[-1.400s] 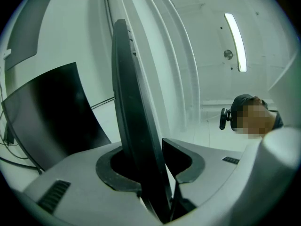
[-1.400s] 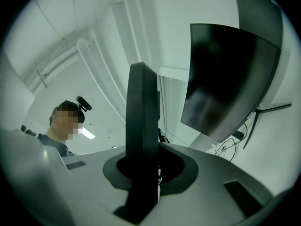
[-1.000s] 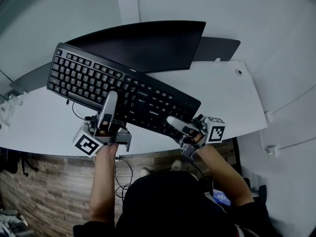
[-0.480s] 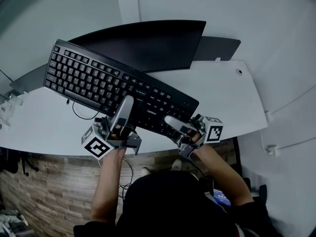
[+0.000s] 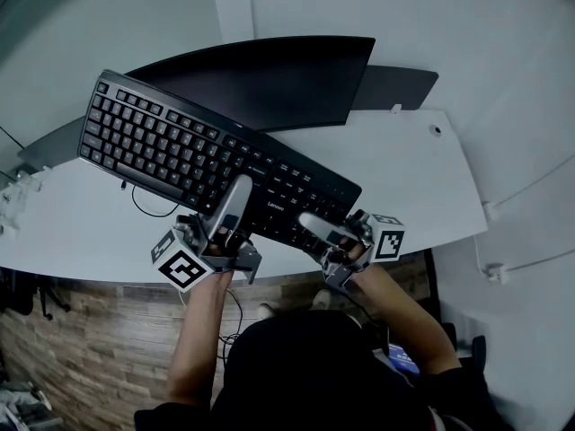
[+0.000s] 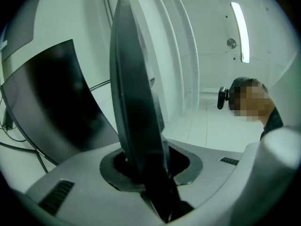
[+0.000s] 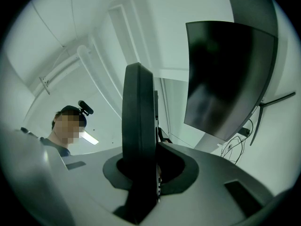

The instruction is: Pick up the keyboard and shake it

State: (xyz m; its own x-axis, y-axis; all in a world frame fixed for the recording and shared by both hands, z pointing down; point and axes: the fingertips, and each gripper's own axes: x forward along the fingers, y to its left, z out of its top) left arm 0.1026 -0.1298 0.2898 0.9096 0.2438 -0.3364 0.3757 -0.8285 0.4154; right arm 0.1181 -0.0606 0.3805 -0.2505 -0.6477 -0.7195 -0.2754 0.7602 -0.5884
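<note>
Our left claw (image 5: 234, 197) has just been closing, and now it pinches the near edge of the long black plastic keyboard (image 5: 171, 146), which sits between its jaws. Our right claw (image 5: 314, 225) is shut tight on the same edge, further to the right. We hold the keyboard up, tilted, over the curved white desk (image 5: 413, 178). Behind it stands the wide black flat monitor (image 5: 269, 79).
</note>
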